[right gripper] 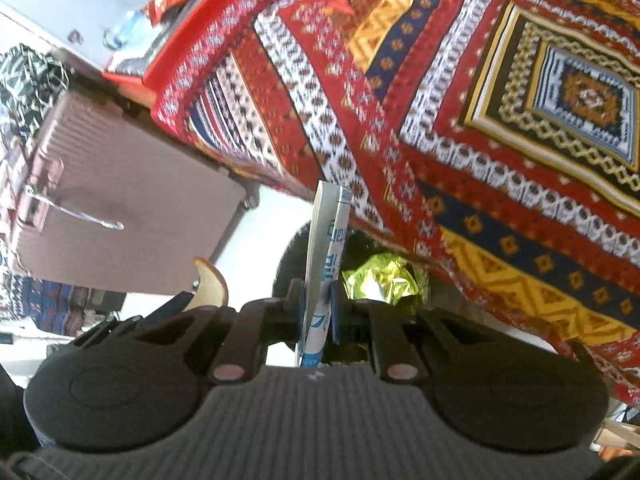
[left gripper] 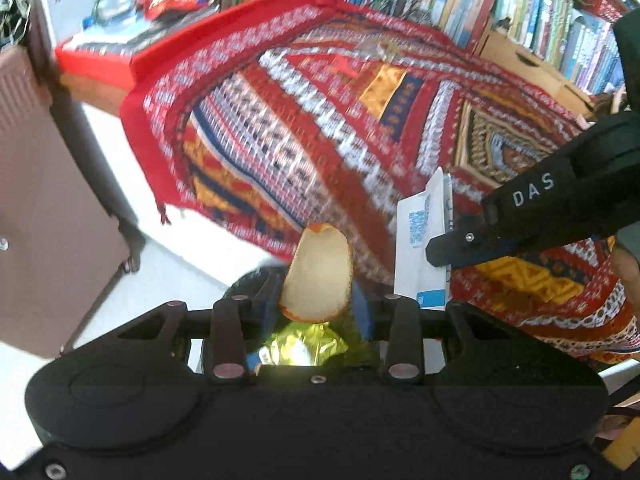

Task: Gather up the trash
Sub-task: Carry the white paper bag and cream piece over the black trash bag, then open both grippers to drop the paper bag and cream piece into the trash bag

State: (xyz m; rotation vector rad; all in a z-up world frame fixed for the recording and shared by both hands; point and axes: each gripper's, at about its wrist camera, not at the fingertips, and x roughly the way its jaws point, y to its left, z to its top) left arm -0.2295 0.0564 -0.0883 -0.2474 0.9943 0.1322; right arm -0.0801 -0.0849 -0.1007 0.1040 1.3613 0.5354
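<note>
My left gripper (left gripper: 316, 300) grips peel (left gripper: 318, 276), right gripper (right gripper: 318, 304) pinches white wrapper (right gripper: 324, 248); bin (right gripper: 376, 276) directly below both, lower centre frame.

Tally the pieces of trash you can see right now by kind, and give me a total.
Orange peel, held in the left gripper: 1
White and blue paper packet, held in the right gripper: 1
Crumpled gold foil wrapper, lying in the black bin below: 1
Total: 3

Peel (left gripper: 316, 276): between left gripper (left gripper: 318, 304) jaws, above bin (left gripper: 256, 280).
Packet (right gripper: 324, 264): in right gripper (right gripper: 318, 308).
Suitcase (left gripper: 48, 200): left of blanket (left gripper: 320, 120).
</note>
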